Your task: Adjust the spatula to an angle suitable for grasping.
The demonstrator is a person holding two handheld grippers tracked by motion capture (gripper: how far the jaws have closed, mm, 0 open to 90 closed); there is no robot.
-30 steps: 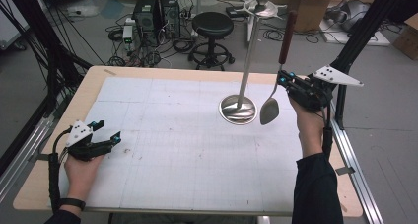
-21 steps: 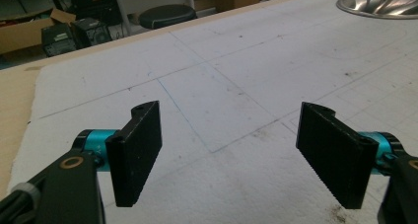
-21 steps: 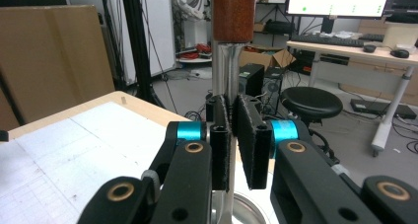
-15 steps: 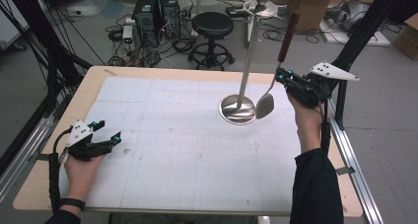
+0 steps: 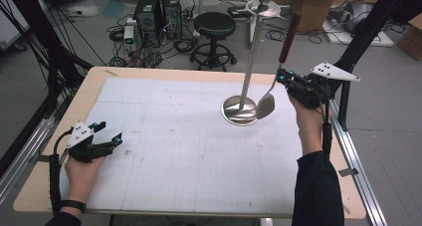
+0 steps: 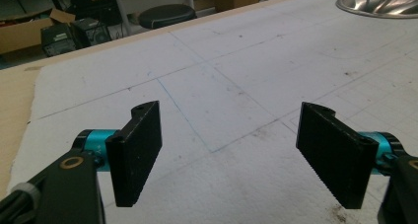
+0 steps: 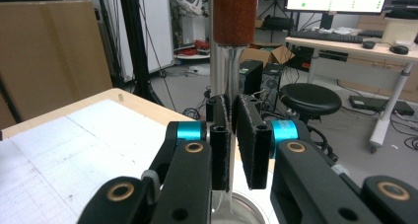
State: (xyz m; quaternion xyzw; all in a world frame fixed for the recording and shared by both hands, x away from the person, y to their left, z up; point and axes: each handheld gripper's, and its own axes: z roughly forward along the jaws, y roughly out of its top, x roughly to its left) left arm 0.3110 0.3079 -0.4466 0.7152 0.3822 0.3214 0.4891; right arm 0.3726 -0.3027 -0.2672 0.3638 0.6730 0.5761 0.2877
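The right gripper (image 5: 284, 81) clamps a wooden-handled spoon (image 5: 265, 105) by its slick, rigid metal neck, bowl dangling at the stand (image 5: 241, 110) base's three o'clock; the left gripper (image 5: 110, 139) rests released.

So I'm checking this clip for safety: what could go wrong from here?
The right gripper pinches only the spoon's thin metal neck, so the spoon may pivot or slip. Its bowl hangs close to the stand; a swing could knock the tall pole. The left gripper rests open far away, too far to steady anything.
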